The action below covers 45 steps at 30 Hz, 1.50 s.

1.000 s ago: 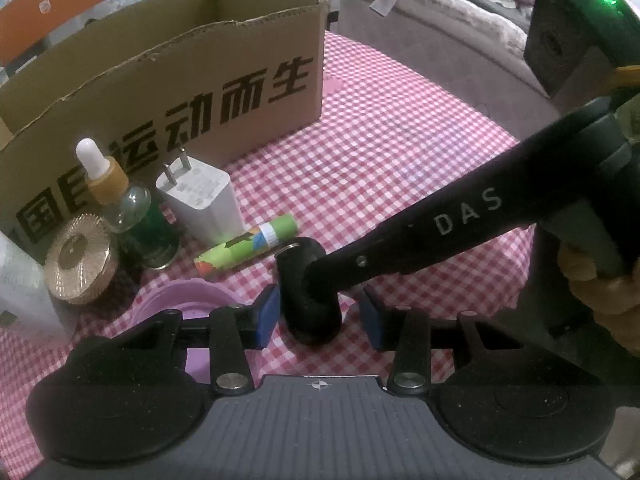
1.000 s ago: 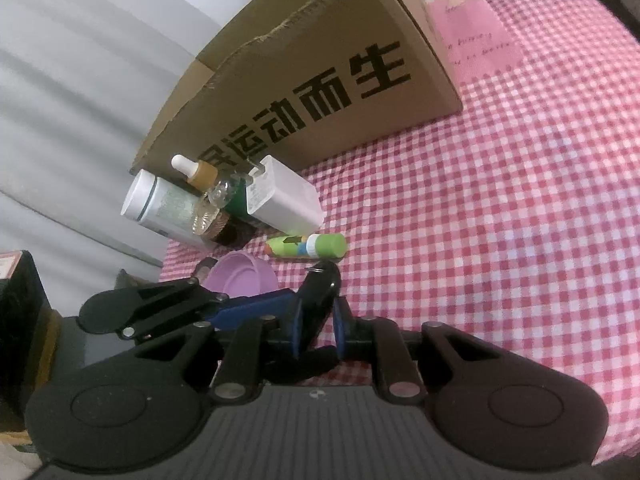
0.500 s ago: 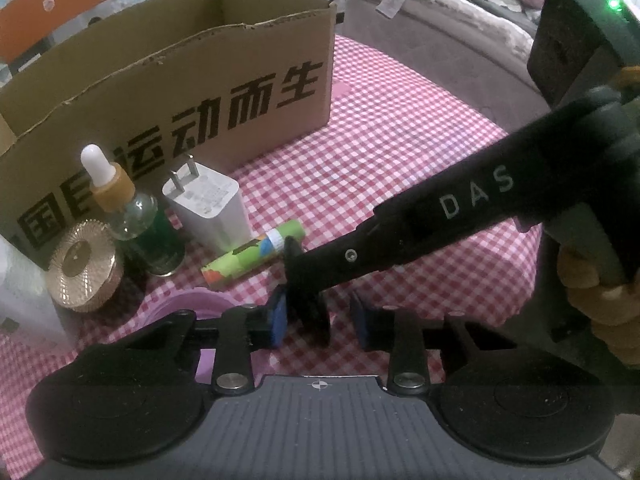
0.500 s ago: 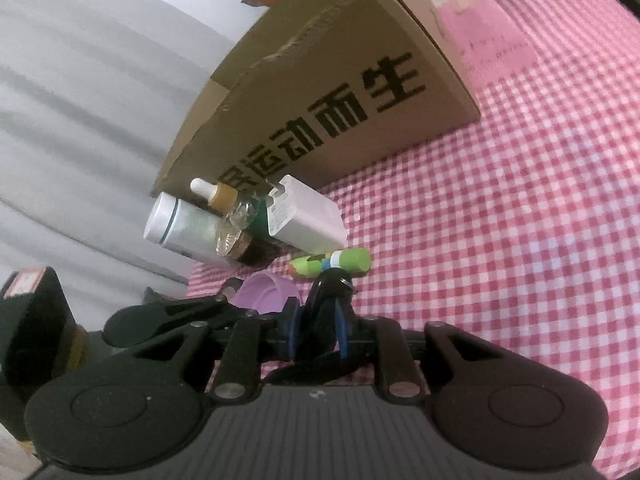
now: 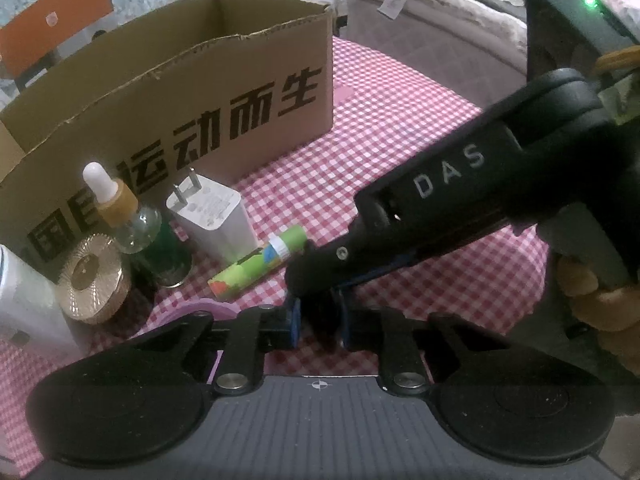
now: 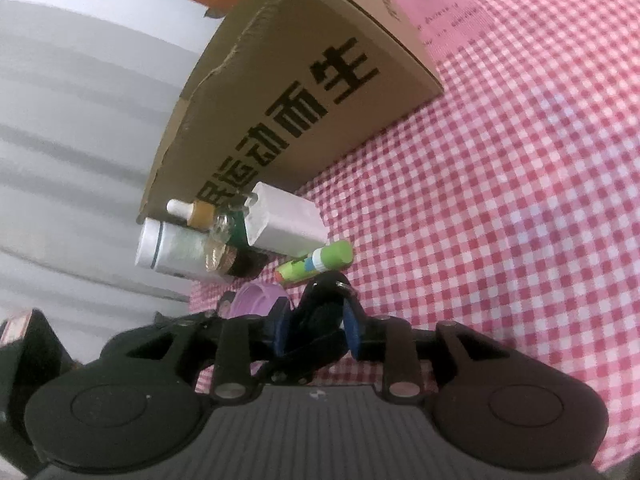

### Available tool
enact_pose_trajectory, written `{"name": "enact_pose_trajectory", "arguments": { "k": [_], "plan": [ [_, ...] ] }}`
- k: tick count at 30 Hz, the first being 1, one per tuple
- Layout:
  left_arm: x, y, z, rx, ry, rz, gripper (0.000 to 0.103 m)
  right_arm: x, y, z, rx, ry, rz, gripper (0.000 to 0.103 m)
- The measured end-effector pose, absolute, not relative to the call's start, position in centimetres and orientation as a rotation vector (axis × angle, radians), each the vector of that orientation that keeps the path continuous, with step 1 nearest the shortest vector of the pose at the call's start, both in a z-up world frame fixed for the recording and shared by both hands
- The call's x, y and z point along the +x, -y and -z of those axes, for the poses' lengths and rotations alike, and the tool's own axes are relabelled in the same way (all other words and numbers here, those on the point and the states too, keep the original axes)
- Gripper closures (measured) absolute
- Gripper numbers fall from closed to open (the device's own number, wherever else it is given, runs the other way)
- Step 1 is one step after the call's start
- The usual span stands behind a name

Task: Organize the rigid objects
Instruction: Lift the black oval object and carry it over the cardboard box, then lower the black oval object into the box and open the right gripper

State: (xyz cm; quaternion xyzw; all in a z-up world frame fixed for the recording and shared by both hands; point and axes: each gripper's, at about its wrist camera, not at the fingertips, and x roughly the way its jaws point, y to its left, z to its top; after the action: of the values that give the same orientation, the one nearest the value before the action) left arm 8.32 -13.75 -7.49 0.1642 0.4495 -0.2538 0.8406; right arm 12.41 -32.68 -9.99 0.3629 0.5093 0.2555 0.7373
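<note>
- Clamping a small black object (image 5: 316, 312), the left gripper (image 5: 318, 322) has its blue pads shut tight on it, the jaws having just closed the last bit.
- Just above, the right gripper (image 6: 316, 326) reaches across; its jaws have just been easing apart, and the same black object sits between them, the pads looking just off its sides.
- One hand (image 5: 600, 304) shows at the right edge of the left wrist view, wrapped round the right gripper's handle.
- Edges: one open cardboard box (image 5: 224, 92) stands as a wall at the back, its torn top rim facing up; the checked tablecloth (image 5: 400, 128) rounds off toward a grey sofa (image 5: 420, 32) behind.
- Open room: the cloth right of the box and in front of it lies bare; the left side is crowded.
- Counted there: one dropper bottle (image 5: 128, 220), one white plug adapter (image 5: 212, 216), one gold-lidded jar (image 5: 90, 278), one white cylinder (image 5: 24, 304), one green patterned tube (image 5: 260, 266) lying flat, and one lilac lid (image 6: 256, 300) partly hidden by the grippers.
- The tube lies just beyond the held object, near both grippers' tips.
- One pink card (image 6: 432, 4) lies past the box.
</note>
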Motion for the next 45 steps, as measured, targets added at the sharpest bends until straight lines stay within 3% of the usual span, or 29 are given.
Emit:
{"name": "enact_pose_trajectory", "arguments": {
  "k": [11, 21, 28, 37, 45],
  "plan": [
    [6.8, 12.9, 5.5, 0.319, -0.886, 0.551, 0.086, 10.9, 33.4, 8.4, 0.849, -1.075, -0.539, 0.075],
    [5.3, 9.5, -1.6, 0.3, -0.693, 0.486, 0.086, 10.5, 30.8, -0.3, 0.721, -0.917, -0.615, 0.074],
    [8.3, 5.9, -5.8, 0.266, -0.625, 0.385, 0.086, 14.8, 26.1, -5.9, 0.621, -0.845, -0.722, 0.074],
    [18.8, 2.1, -5.7, 0.148, -0.79, 0.331, 0.086, 26.0, 20.8, -6.2, 0.599, -0.987, -0.749, 0.074],
    [26.2, 0.8, -2.1, 0.14, -0.953, 0.255, 0.086, 35.2, 17.6, -1.5, 0.626, -1.153, -0.694, 0.074]
  ]
}}
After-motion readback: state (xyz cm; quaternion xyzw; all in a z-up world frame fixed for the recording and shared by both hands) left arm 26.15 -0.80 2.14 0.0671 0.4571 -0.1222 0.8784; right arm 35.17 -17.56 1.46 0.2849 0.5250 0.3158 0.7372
